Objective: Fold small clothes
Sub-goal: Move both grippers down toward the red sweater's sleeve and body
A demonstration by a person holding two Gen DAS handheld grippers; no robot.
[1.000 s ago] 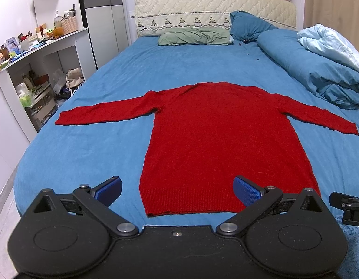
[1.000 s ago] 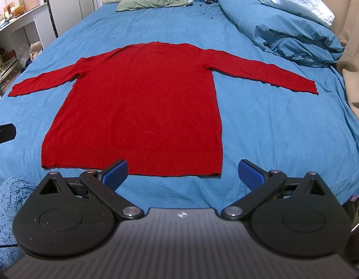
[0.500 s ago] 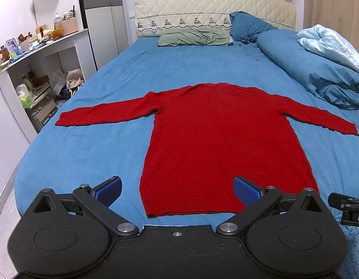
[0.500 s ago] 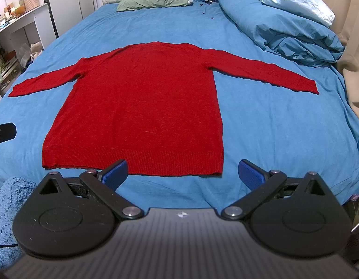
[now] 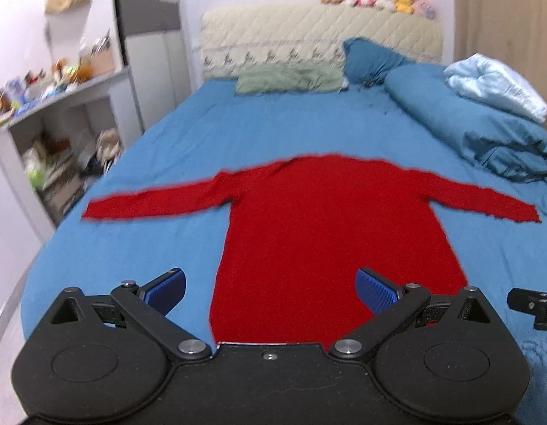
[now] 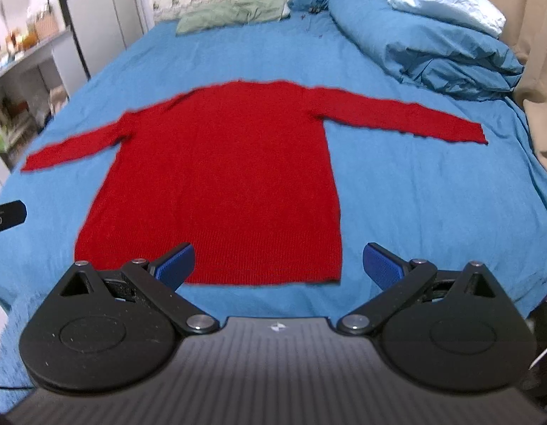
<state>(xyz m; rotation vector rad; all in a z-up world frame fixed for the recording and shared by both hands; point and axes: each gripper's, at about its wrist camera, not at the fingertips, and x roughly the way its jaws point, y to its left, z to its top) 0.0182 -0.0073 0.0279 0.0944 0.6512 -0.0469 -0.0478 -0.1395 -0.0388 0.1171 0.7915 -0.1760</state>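
Note:
A red long-sleeved sweater lies flat on the blue bed, sleeves spread out to both sides, hem towards me. It also shows in the right wrist view. My left gripper is open and empty, hovering over the hem near its left corner. My right gripper is open and empty, over the hem near its right corner. Neither touches the cloth. The views are slightly blurred.
A rolled blue duvet with a pale blue blanket lies along the bed's right side. A green pillow and a blue pillow sit by the headboard. A cluttered white shelf stands at the left.
Both grippers have moved forward and slightly lower towards the sweater's hem, which now reaches under the fingers. Both stay open. The sweater has not moved.

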